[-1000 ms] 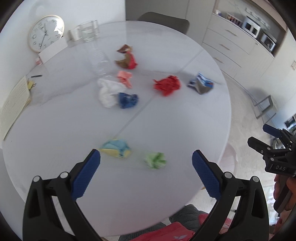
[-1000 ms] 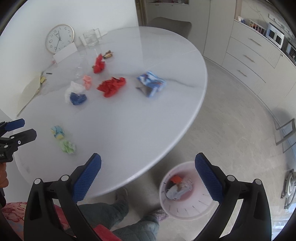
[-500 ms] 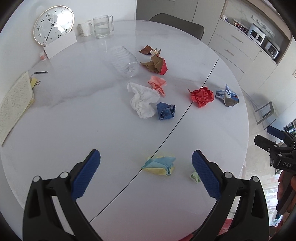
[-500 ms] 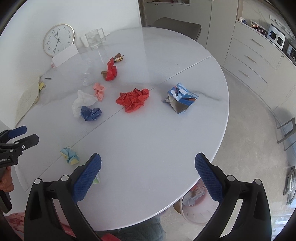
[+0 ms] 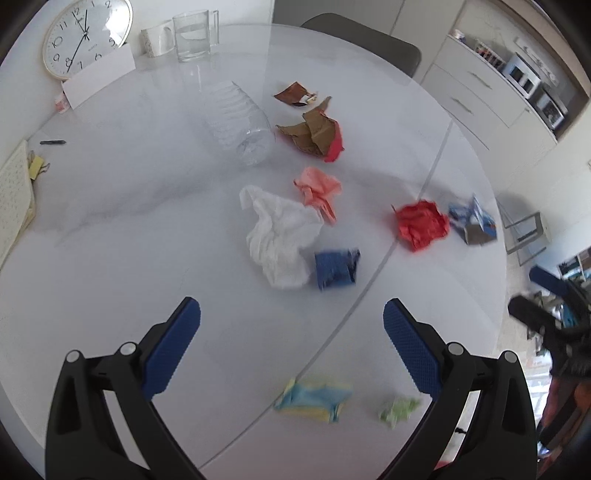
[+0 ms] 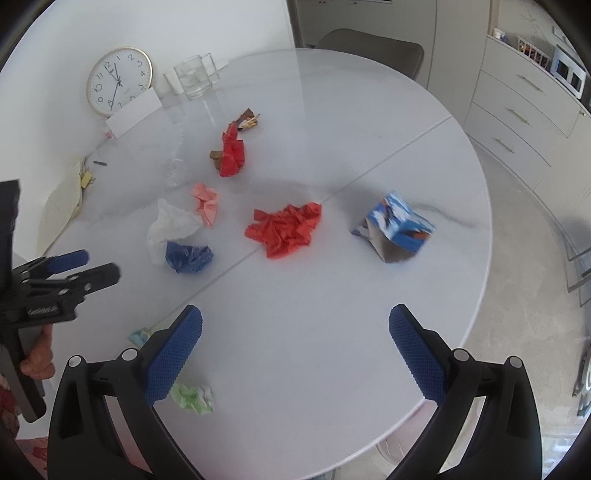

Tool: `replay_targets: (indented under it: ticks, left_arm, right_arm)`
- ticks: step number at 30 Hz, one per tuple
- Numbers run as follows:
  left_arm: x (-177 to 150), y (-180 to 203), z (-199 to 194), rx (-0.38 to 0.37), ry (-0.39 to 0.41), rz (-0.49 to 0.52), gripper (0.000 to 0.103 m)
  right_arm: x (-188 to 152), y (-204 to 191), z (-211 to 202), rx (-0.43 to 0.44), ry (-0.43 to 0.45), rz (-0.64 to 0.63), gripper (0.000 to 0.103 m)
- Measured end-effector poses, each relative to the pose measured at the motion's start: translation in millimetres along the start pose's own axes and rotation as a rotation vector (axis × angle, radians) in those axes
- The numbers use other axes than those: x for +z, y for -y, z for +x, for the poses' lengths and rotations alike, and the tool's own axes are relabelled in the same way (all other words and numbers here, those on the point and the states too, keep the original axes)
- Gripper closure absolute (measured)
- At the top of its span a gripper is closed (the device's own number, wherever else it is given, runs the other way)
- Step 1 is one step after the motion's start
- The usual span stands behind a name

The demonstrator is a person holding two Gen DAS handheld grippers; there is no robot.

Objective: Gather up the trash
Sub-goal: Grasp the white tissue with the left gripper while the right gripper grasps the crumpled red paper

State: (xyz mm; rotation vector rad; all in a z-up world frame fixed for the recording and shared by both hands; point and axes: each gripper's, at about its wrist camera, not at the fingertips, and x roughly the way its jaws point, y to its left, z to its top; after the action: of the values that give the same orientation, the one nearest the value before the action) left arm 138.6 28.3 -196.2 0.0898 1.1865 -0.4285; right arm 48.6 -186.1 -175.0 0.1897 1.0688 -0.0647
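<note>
Both grippers hang over the round white worktop (image 6: 369, 332), jaws wide and holding nothing. Nearest the left gripper (image 5: 291, 317) lie a blue-and-yellow wad (image 5: 314, 398) and a green wad (image 5: 399, 406), both low between its fingers. In the right wrist view the green wad (image 6: 194, 398) sits just by the left finger of the right gripper (image 6: 295, 325), which half hides the blue-and-yellow wad.

Further in, a dark blue wad (image 5: 336, 269) touches a white tissue (image 5: 280, 240), with a pink wad (image 5: 319, 190) just behind. To the right, a red paper (image 6: 286, 229) lies on the worktop seam, and a blue carton (image 6: 395, 229) stands well apart from it, near the rim. Beyond, a clear bottle (image 5: 240, 122) lies on its side beside a brown-and-red wrapper (image 5: 314, 136), and a small brown wrapper (image 5: 295, 94) lies behind that.

At the far edge stand a glass jug (image 5: 192, 35), a mug (image 5: 159, 37), a clock (image 5: 83, 35) leaning on the wall and a white card (image 5: 98, 79). A notebook (image 5: 13, 199) lies at the left edge.

Against the frames a second ago, both cameras sit further over the worktop: the trash looms larger, and the bin on the floor has left the right view.
</note>
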Motion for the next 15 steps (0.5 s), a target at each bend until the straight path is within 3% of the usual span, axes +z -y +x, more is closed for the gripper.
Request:
replay_targets:
  ticks: [6, 9, 12, 15]
  left_arm:
    - [51, -5, 64, 0.021, -0.101, -0.104, 0.014]
    - [59, -6, 90, 0.024, -0.18, -0.123, 0.026]
    - [59, -6, 103, 0.042, -0.22, -0.107, 0.042]
    - [58, -4, 102, 0.065, -0.198, -0.071, 0.071]
  right_arm:
    - [22, -3, 37, 0.038, -0.044, 0.015, 0.002]
    - [30, -3, 52, 0.042, -0.063, 0.02, 0.002]
    - [37, -4, 64, 0.045, -0.078, 0.02, 0.002]
    - [42, -4, 75, 0.039, -0.095, 0.013, 0.002]
